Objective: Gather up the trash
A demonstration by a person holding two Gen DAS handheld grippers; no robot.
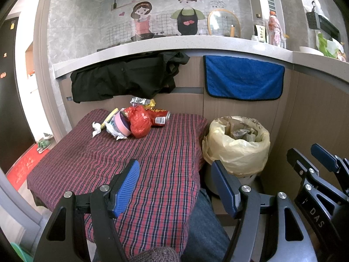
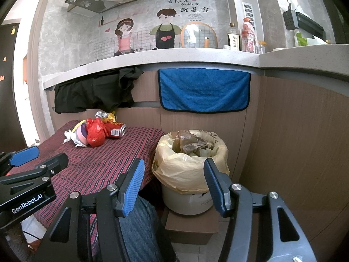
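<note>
A heap of trash lies at the far end of a red plaid cloth (image 1: 130,163) (image 2: 98,163): a red plastic bag (image 1: 139,122) (image 2: 96,135), a red drink can (image 1: 160,116) (image 2: 115,130) on its side, a pink round tub (image 1: 122,124), crumpled white paper (image 1: 96,127) (image 2: 68,134) and a foil wrapper (image 1: 141,102) (image 2: 102,115). To the right stands a white bin (image 2: 187,203) lined with a yellowish bag (image 1: 236,148) (image 2: 189,166), with trash inside. My left gripper (image 1: 175,185) is open and empty over the near cloth. My right gripper (image 2: 174,185) is open and empty before the bin.
Behind the cloth, brown cabinet fronts carry a black garment (image 1: 122,76) (image 2: 93,91) and a blue towel (image 1: 243,77) (image 2: 204,89). Bottles (image 1: 274,29) (image 2: 247,36) and a glass lid (image 1: 223,23) stand on the counter. The bin sits on a brown box (image 2: 192,229). A person's jeans-clad leg (image 2: 139,229) is below.
</note>
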